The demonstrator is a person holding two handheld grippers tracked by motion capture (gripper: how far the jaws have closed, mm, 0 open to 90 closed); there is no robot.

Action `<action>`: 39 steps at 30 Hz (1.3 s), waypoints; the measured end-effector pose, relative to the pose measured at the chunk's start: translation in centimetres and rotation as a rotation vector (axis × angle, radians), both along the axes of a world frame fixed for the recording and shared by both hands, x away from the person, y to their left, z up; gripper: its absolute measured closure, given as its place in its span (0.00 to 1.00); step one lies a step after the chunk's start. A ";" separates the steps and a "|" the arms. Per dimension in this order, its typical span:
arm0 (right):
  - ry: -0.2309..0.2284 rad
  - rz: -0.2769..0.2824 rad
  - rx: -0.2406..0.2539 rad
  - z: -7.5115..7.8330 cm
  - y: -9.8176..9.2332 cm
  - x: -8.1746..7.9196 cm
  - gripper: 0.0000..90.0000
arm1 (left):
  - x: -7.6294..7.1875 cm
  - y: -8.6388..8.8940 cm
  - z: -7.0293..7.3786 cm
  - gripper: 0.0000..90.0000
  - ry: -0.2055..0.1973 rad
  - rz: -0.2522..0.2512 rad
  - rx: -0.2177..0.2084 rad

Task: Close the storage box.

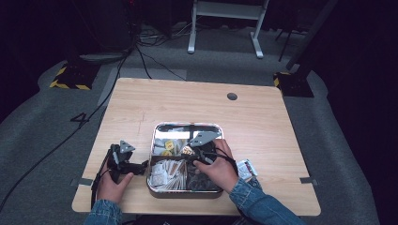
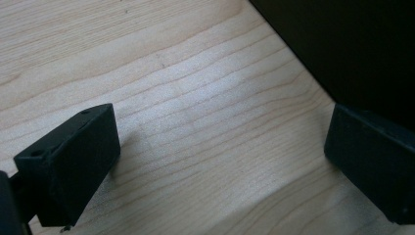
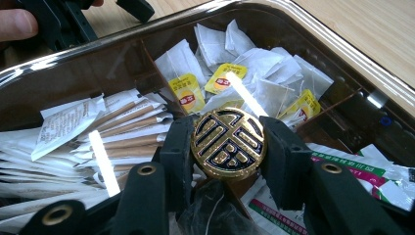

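On the left of the high view, the left hand-held gripper [image 1: 141, 167] rests low on the wooden counter [image 1: 263, 117], just beside the left wall of the tray, gripped by the person's left hand [image 1: 111, 185]. Its own view shows the two black jaws standing wide apart with nothing but bare wood grain between them, so it is open and empty.

To its right sits a dark tray with a shiny rim [image 1: 151, 154], divided into compartments. In the right gripper view, the near left compartment holds a stack of long paper-wrapped sticks [image 3: 122, 139], and the far compartment holds a loose heap of tea bags [image 3: 254, 83] with yellow tags. Packets with green and pink print [image 3: 357, 166] lie in a compartment at the right.

The right hand-held gripper [image 3: 228, 147] hangs over the middle of the tray, held by the person's right hand [image 1: 217, 171] in a denim sleeve. Its jaws are closed on a round gold medallion [image 3: 228, 143] with a dark blue raised pattern, one pad pressing on each side of its edge. The medallion is upright between the pads, above the tray's dividers and in front of the tea bags; in the high view it shows as a small gold spot [image 1: 188, 150] near the tray's centre.

Farther right, a small printed packet [image 1: 246, 168] lies on the counter just outside the tray.
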State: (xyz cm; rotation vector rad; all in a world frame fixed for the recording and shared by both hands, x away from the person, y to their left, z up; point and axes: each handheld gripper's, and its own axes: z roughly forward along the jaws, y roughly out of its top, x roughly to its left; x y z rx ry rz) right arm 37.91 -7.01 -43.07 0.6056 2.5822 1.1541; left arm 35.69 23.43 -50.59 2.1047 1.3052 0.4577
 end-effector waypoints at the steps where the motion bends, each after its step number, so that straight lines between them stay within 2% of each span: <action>1: 0.003 -0.001 -0.001 -0.1 0.0 0.0 0.66 | 0.0 0.0 0.0 0.00 0.000 0.000 -0.001; 9: 0.027 -0.006 0.002 -0.7 -0.1 0.2 0.66 | 0.0 0.0 0.0 0.00 -0.003 0.002 -0.001; 18: 0.022 -0.011 -0.001 -0.8 -0.1 0.0 0.66 | 0.0 0.0 0.0 0.00 -0.004 0.002 0.000; 19: 0.008 -0.011 -0.005 -1.0 0.0 -0.1 0.66 | 0.0 0.0 0.0 0.00 -0.003 0.002 0.000; 23: 0.022 -0.012 0.004 -1.0 -0.1 0.1 0.66 | 0.0 0.0 0.0 0.00 -0.004 0.003 0.000; 30: 0.009 -0.021 0.006 -1.1 0.0 -0.1 0.66 | 0.0 0.0 0.0 0.00 -0.003 0.002 0.000; 39: 0.024 -0.022 0.013 -1.1 -0.1 0.1 0.65 | 0.0 0.0 0.0 0.00 -0.004 0.002 0.000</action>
